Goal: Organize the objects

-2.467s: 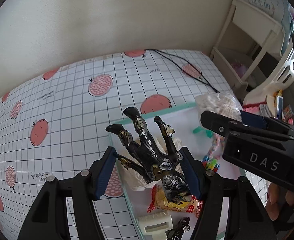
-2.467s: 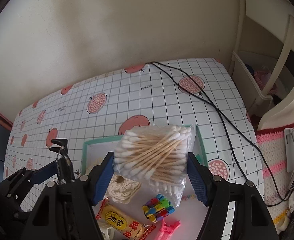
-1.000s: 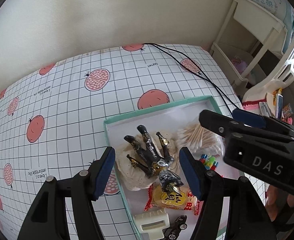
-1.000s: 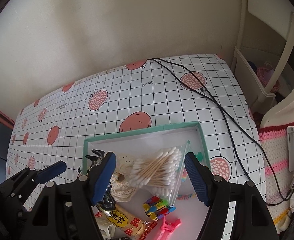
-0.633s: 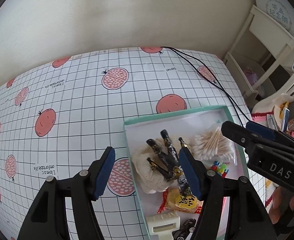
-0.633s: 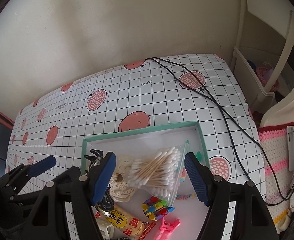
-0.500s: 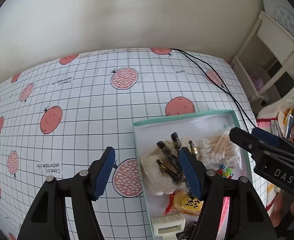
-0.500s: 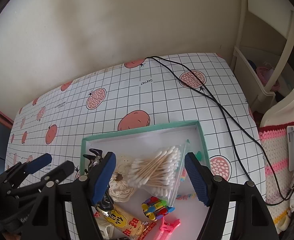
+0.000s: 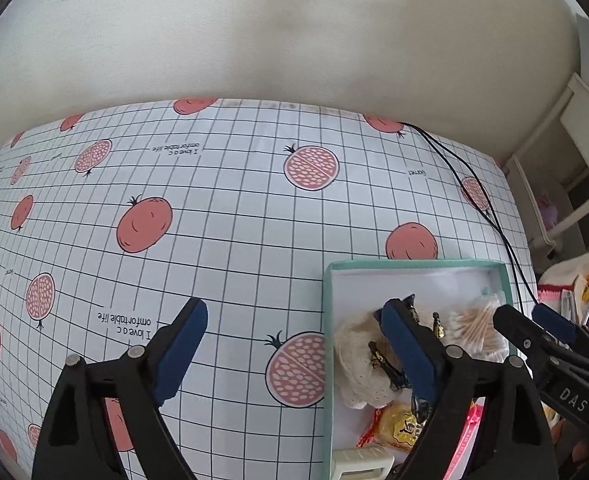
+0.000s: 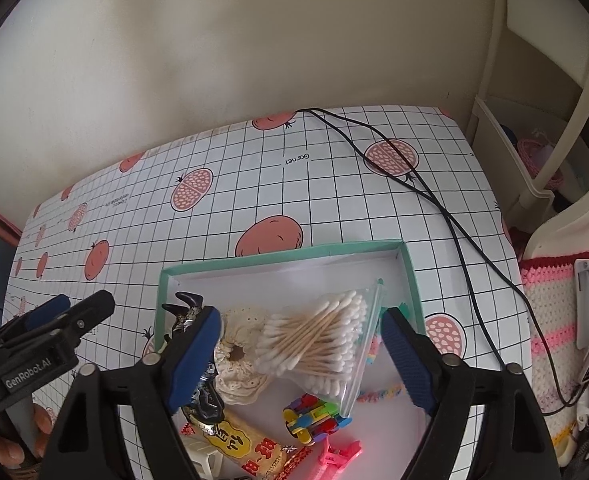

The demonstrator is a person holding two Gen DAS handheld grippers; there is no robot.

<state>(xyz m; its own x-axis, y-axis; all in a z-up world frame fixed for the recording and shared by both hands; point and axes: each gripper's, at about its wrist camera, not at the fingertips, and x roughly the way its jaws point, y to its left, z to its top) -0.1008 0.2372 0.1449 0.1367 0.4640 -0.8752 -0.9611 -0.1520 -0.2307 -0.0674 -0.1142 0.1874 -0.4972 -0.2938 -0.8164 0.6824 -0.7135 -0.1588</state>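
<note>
A teal-rimmed tray (image 10: 282,256) lies on the pomegranate-print tablecloth. In it lie a bag of cotton swabs (image 10: 314,340), a black-and-gold figure (image 10: 186,312), a cream crocheted piece (image 10: 238,356), a yellow snack pack (image 10: 250,448), a colourful block toy (image 10: 314,420) and a pink clip (image 10: 338,454). My right gripper (image 10: 300,332) hangs open just above the swab bag, holding nothing. My left gripper (image 9: 294,340) is open and empty over the cloth at the tray's left rim (image 9: 326,320); its right finger hides part of the figure (image 9: 382,360).
A black cable (image 10: 454,232) runs across the table's right side past the tray. A white shelf unit (image 10: 534,120) and a pink-striped crocheted cloth (image 10: 554,320) stand beyond the right edge. The wall is close behind. Bare tablecloth (image 9: 174,220) spreads to the left.
Both grippers opened and let go: the figure and the swab bag now lie in the tray. The left gripper has since drawn away to the left; the right has barely moved.
</note>
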